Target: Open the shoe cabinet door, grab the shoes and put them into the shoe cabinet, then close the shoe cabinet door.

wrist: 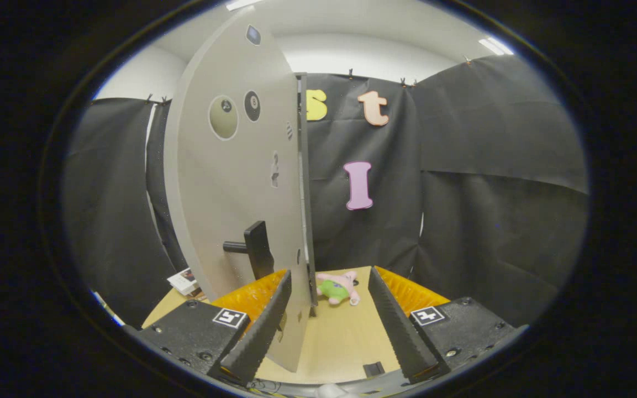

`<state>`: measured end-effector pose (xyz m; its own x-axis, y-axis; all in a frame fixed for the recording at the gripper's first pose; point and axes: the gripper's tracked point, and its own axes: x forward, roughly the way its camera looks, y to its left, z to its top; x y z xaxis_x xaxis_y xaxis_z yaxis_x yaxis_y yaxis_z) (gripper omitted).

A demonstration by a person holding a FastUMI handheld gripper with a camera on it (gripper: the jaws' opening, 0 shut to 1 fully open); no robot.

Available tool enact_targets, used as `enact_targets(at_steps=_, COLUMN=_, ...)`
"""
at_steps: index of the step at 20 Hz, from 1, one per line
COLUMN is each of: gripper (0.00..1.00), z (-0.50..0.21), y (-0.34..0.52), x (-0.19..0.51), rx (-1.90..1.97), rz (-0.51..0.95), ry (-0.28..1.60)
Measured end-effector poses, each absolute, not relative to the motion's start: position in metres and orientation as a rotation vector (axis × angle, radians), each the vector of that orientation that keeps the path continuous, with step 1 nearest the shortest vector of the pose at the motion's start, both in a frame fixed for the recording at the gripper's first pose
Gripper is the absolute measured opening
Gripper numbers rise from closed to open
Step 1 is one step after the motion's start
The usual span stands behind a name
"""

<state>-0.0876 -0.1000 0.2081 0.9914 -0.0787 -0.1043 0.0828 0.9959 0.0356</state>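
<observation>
Beside the open shoe cabinet door, the gripper's fingers gape, grasping nothing.

cabinet door: the tall flat pale grey shoe cabinet door is plain, with one beige round patch and one black round sticker near its top, and a dark edge strip.
door handle: a black bar-shaped door handle against the grey panel.
worktop: the light tan wooden worktop, even in tone, no pattern.
toy: a small soft plush toy, pink body with a green middle.
booth wall: black cloth booth wall, plain and creased.
papers: a small white printed stack of papers with a dark picture on top.
gripper: the gripper, fingers parted; square black-and-white markers on its black body.
</observation>
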Motion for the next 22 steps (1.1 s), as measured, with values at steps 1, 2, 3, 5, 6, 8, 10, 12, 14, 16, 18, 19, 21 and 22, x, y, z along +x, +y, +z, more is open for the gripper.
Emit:
enact_targets(at_steps=1, gripper=0.93, z=0.209, y=-0.09, x=-0.087, rx=0.04, rz=-0.071, ry=0.104)
enact_targets(at_steps=2, gripper=0.93, z=0.209, y=-0.079, x=-0.085, rx=0.039, rz=-0.063, ry=0.105)
enact_targets(at_steps=3, gripper=0.93, z=0.207, y=-0.07, x=-0.082, rx=0.035, rz=-0.06, ry=0.106)
enact_targets(at_steps=5, gripper=0.93, z=0.208, y=-0.049, x=-0.073, rx=0.019, rz=-0.042, ry=0.1)
enact_targets(at_steps=6, gripper=0.93, z=0.208, y=-0.037, x=-0.067, rx=0.013, rz=-0.033, ry=0.103)
enact_targets(at_steps=8, gripper=0.93, z=0.2, y=-0.012, x=-0.052, rx=0.0, rz=-0.004, ry=0.123)
enact_targets(at_steps=10, gripper=0.94, z=0.198, y=0.014, x=-0.033, rx=-0.004, rz=0.04, ry=0.122)
enact_targets(at_steps=12, gripper=0.94, z=0.199, y=0.043, x=-0.017, rx=-0.014, rz=0.105, ry=0.122)
enact_targets(at_steps=14, gripper=0.97, z=0.199, y=0.076, x=-0.006, rx=-0.026, rz=0.19, ry=0.126)
enact_targets(at_steps=16, gripper=0.97, z=0.202, y=0.089, x=-0.001, rx=-0.045, rz=0.223, ry=0.118)
enact_targets(at_steps=18, gripper=0.97, z=0.199, y=0.097, x=-0.001, rx=-0.043, rz=0.25, ry=0.121)
enact_targets(at_steps=19, gripper=0.97, z=0.197, y=0.1, x=-0.002, rx=-0.038, rz=0.259, ry=0.127)
enact_targets(at_steps=21, gripper=0.97, z=0.203, y=0.099, x=-0.003, rx=-0.029, rz=0.266, ry=0.121)
enact_targets(at_steps=22, gripper=0.97, z=0.207, y=0.098, x=-0.003, rx=-0.025, rz=0.261, ry=0.115)
